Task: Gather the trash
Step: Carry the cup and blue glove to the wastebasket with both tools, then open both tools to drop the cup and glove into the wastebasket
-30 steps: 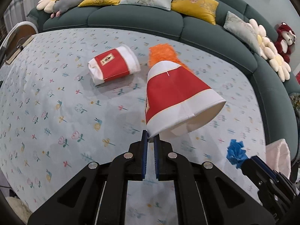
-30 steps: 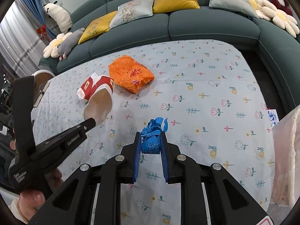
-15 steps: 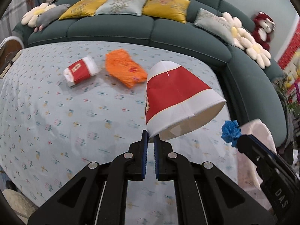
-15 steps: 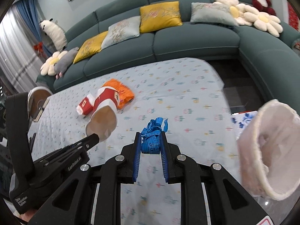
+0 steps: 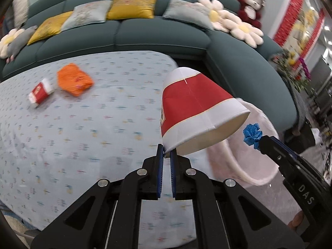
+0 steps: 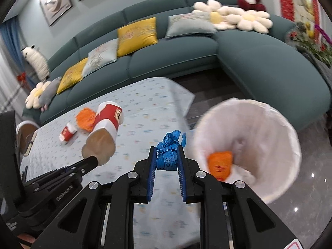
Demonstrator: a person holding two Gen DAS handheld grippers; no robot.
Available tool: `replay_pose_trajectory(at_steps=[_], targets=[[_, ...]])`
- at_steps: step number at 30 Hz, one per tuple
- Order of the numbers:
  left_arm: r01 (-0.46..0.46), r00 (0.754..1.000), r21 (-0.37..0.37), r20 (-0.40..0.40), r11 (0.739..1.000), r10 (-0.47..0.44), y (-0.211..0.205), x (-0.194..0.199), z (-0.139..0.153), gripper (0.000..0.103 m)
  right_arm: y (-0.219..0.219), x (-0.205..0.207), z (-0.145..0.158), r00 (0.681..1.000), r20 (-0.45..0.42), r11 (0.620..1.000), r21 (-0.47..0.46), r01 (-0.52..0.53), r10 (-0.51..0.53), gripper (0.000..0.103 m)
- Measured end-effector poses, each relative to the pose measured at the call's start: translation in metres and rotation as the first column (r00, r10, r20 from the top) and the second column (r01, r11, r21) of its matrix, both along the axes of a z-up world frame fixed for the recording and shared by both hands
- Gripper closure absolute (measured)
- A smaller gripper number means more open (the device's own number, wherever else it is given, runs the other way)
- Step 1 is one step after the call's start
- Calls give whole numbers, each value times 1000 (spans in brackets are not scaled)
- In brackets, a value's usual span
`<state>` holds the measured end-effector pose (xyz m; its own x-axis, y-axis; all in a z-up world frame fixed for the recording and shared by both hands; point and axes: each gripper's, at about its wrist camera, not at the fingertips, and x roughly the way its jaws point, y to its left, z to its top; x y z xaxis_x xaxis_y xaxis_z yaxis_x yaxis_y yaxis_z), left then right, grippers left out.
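My left gripper (image 5: 166,152) is shut on the rim of a red and white paper cup (image 5: 195,108) and holds it in the air, also seen in the right wrist view (image 6: 106,132). My right gripper (image 6: 166,155) is shut on a bunched blue measuring tape (image 6: 169,148), also in the left wrist view (image 5: 252,133). A white lined trash bin (image 6: 269,128) stands on the floor off the table's right end, with an orange wrapper (image 6: 221,164) inside. On the table lie a crushed red and white cup (image 5: 40,91) and an orange bag (image 5: 74,78).
The table (image 5: 83,134) has a light floral cloth. A dark green curved sofa (image 5: 157,35) with cushions and plush toys wraps round the far side and right. The bin (image 5: 249,155) sits between table end and sofa, on a glossy floor.
Both grippers have swung right and pulled back from the table with their loads. The trash bin has come fully into view. The cup and bag on the table look farther away.
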<state>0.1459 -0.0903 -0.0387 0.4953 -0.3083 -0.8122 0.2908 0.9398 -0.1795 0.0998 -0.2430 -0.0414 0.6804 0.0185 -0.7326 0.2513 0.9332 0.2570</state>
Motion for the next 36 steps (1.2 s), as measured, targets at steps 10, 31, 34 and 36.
replay_pose_trajectory(at_steps=[10, 31, 34, 36], targets=[[136, 991, 8, 0, 991, -136, -73, -20, 4, 97, -68, -41, -10, 991, -2, 991, 20, 135, -135, 84], [245, 967, 1, -68, 970, -244, -137, -11, -16, 96, -103, -42, -29, 982, -23, 981, 34, 190, -189, 84], [218, 973, -14, -78, 976, -218, -132, -7, -16, 84, -104, -40, -28, 981, -19, 981, 29, 194, -193, 79], [190, 979, -7, -69, 982, -190, -127, -6, -15, 68, -103, -38, -27, 980, -17, 980, 25, 198, -198, 72]])
